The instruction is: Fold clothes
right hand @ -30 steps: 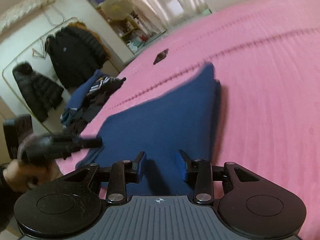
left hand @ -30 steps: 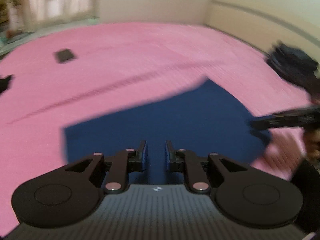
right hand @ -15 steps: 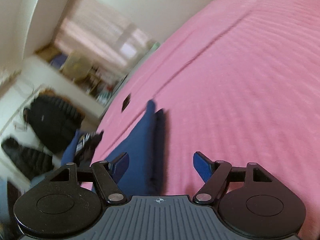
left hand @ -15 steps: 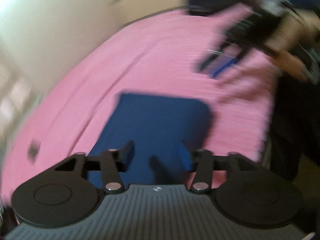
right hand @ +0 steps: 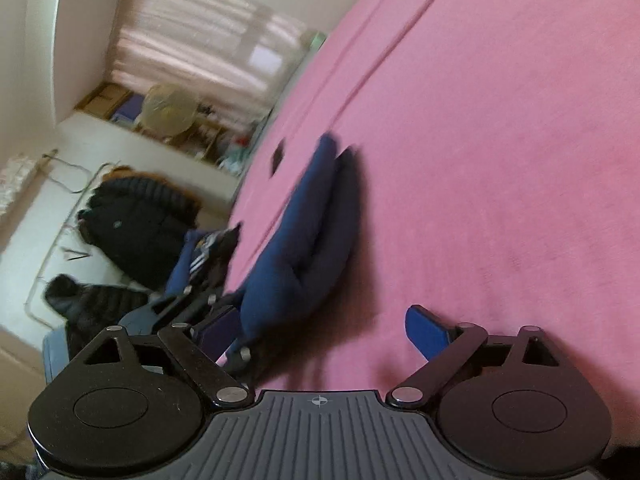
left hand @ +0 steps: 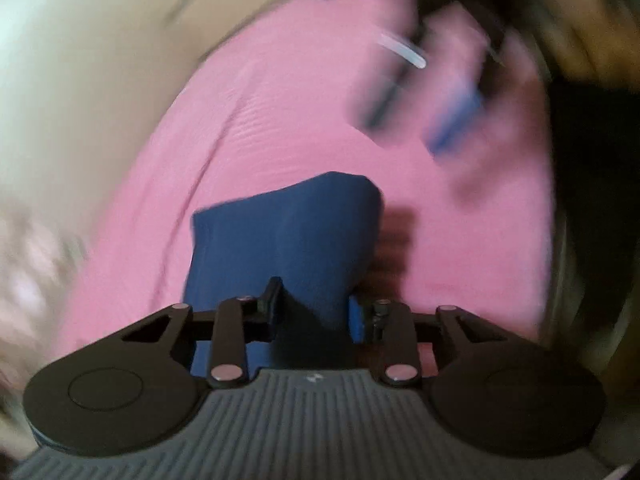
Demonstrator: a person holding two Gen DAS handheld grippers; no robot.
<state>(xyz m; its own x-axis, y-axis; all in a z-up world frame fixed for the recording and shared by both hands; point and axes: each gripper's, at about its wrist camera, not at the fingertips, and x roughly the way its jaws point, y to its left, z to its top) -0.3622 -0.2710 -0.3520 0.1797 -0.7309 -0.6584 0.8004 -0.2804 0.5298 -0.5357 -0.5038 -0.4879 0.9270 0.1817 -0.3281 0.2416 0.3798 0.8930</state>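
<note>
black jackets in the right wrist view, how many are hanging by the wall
2: one black jacket hangs on the rack at mid-left, and a second black jacket hangs lower, nearer the left edge. The clothes pile beside them may hide more.

Both wrist views sit low over the pink bed — sharing the blue garment.

We're clamping the left gripper on the navy cloth. We're holding the right gripper with fingers spread wide.
</note>
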